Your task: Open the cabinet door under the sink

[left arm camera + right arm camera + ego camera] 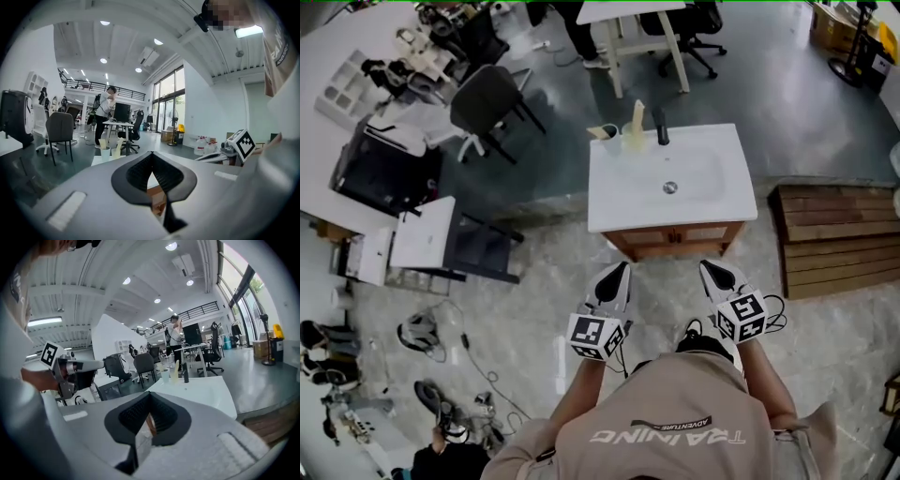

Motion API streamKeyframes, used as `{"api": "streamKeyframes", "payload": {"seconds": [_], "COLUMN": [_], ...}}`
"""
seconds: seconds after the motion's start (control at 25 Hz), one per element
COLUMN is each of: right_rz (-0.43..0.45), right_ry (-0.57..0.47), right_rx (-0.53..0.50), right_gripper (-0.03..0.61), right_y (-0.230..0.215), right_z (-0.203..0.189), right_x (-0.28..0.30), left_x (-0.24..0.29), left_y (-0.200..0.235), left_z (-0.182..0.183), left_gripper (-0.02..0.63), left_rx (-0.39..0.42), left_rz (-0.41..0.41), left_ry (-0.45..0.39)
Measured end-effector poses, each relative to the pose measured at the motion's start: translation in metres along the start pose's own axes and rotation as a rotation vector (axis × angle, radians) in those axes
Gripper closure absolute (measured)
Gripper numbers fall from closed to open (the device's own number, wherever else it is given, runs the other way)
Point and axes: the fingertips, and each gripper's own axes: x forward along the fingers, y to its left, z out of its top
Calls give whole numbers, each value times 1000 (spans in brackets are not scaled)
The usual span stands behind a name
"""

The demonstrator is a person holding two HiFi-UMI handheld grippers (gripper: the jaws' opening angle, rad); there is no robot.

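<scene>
The sink unit stands straight ahead: a white basin top [670, 183] over a wooden cabinet [675, 239] whose front faces me. Its doors look closed. My left gripper [623, 268] and right gripper [707, 267] hover side by side just short of the cabinet front, touching nothing. Both are shut and hold nothing. In the left gripper view the left gripper [151, 154] shows a sliver of the cabinet [157, 197] between its pads. In the right gripper view the white basin top [206, 392] lies beyond the right gripper [150, 395].
A black tap [661, 127] and two cups [623, 136] stand at the basin's back edge. A wooden pallet [834, 239] lies to the right. A black chair [487, 103], boxes and cables crowd the left. A person [105, 110] stands at a far desk.
</scene>
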Motion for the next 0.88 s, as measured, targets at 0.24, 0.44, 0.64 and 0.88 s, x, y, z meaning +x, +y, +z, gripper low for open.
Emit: {"api": "streamKeyframes", "payload": {"seconds": [0.24, 0.44, 0.64, 0.88], "right_rz": [-31, 1, -25, -112], "right_ry": [37, 82, 134, 157], "right_rx": [28, 59, 28, 85], "right_gripper": [577, 577, 577, 577], "right_y": [-45, -46, -42, -67], "right_z": [-12, -26, -41, -108], "right_x": [17, 38, 50, 88], "left_x": [53, 75, 93, 116], "left_y": [-13, -5, 11, 25], "left_z": [-8, -39, -85, -148], "left_gripper": [595, 594, 595, 595], "left_rx": [19, 31, -22, -53], "left_rz": [-14, -20, -2, -26], "left_ry": [18, 75, 140, 199]}}
